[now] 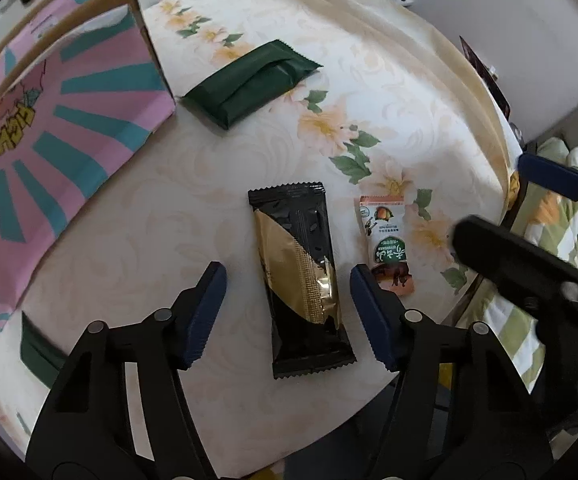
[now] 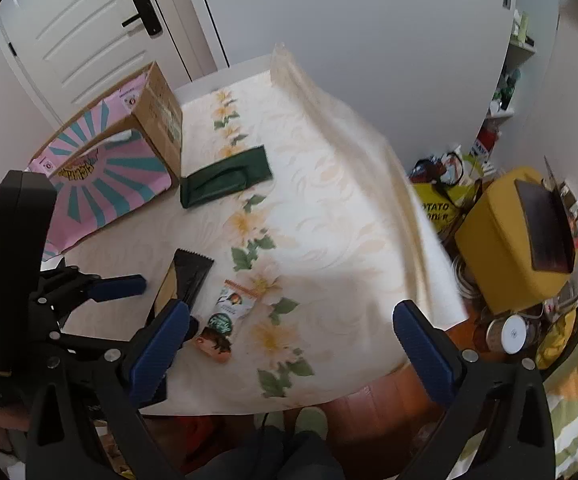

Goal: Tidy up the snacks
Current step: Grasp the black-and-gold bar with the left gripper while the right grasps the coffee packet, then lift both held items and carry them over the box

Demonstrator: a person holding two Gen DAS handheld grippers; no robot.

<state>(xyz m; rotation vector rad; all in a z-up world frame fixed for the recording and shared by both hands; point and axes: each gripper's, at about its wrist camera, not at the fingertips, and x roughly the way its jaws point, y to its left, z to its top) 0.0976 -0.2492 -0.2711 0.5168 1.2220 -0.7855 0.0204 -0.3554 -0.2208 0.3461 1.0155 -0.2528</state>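
1. A worktop (image 1: pixel 249 168) covered by a cream cloth printed with yellow flowers carries several wrapped snacks.
2. The left tongs (image 1: pixel 287 300) hover low over the worktop with their blue-padded fingers spread wide, released and holding nothing.
3. A black and gold snack packet (image 1: pixel 301 280) lies flat between the two spread fingers of the left tongs, its long side running along them; whether either pad touches it cannot be told.
4. Just to the right of that packet lies a small orange, white and green sachet (image 1: pixel 387 244), near the worktop's edge.
5. A dark green packet (image 1: pixel 249 84) lies farther back, just beside an open cardboard box (image 1: pixel 69 128) printed with pink and teal rays.
6. Another dark green wrapper (image 1: pixel 39 348) shows partly at the lower left, beside the box.
7. The right tongs (image 2: pixel 289 344) are held above the near corner of the worktop, fingers wide apart and empty.
8. In the right wrist view, a yellow container (image 2: pixel 505 240) stands on the floor beyond the worktop.
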